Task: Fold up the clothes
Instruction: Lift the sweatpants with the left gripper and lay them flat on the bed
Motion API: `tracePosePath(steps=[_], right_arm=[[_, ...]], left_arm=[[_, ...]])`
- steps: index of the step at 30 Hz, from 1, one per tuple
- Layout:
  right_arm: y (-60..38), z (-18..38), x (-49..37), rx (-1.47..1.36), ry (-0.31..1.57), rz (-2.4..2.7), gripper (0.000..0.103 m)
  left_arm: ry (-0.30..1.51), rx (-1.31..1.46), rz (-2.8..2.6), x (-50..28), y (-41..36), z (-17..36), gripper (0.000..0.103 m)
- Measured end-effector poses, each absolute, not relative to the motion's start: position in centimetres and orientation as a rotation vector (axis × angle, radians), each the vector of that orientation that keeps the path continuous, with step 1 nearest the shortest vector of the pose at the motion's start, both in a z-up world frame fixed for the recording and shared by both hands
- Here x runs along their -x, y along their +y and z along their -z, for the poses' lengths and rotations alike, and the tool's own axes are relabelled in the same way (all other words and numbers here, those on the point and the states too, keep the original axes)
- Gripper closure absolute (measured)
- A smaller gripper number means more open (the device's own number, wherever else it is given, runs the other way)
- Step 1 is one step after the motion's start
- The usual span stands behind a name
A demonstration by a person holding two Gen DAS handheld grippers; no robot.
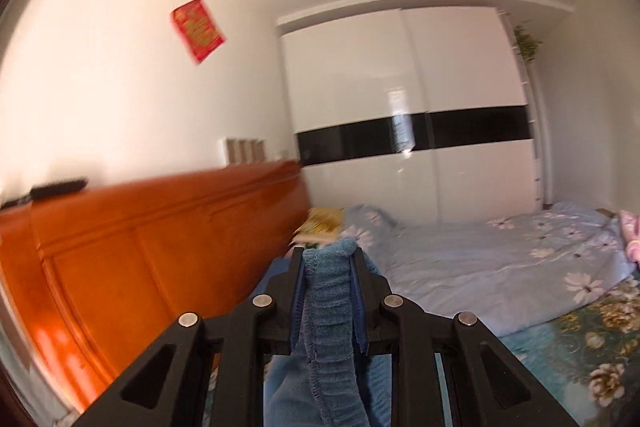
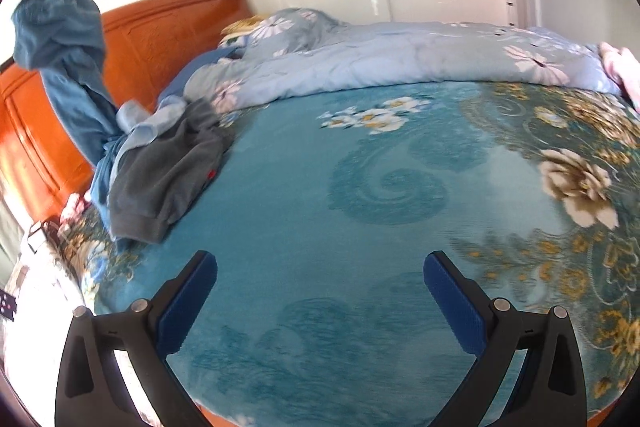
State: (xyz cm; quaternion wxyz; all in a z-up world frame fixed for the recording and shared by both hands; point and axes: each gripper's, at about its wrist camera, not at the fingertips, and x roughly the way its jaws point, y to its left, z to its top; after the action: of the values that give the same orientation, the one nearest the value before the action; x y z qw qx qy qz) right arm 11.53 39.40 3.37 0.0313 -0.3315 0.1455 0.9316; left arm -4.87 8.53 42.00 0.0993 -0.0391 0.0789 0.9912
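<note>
Blue garment (image 2: 60, 39) hanging bunched — lifted above bed, grey garment (image 2: 168, 171) crumpled on teal bedspread beneath

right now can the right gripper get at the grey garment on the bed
Probably yes. The right gripper is open and empty over bare blanket, nothing between it and the grey garment. The blue garment in the left gripper hangs down beside it, with a light blue piece overlapping its top.

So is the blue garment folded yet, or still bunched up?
Still bunched. The blue garment hangs twisted from the left gripper, which is shut on its hem, its lower end trailing into the clothes pile on the bed.
</note>
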Motion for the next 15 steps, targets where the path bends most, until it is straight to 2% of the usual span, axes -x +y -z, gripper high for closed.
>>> tracePosePath(steps=[9,15], right_arm=[[45.2,-3.2,-13.8,0.957,0.526,-2.778,0.0],[49.6,-2.7,-16.3,0.926,0.556,-2.672,0.0]], left_arm=[[0.309,-0.047,-2.561,-0.8,26.1,-50.1,0.081],[0.219,-0.096,-2.412,-3.4,30.8,-53.9,0.081]])
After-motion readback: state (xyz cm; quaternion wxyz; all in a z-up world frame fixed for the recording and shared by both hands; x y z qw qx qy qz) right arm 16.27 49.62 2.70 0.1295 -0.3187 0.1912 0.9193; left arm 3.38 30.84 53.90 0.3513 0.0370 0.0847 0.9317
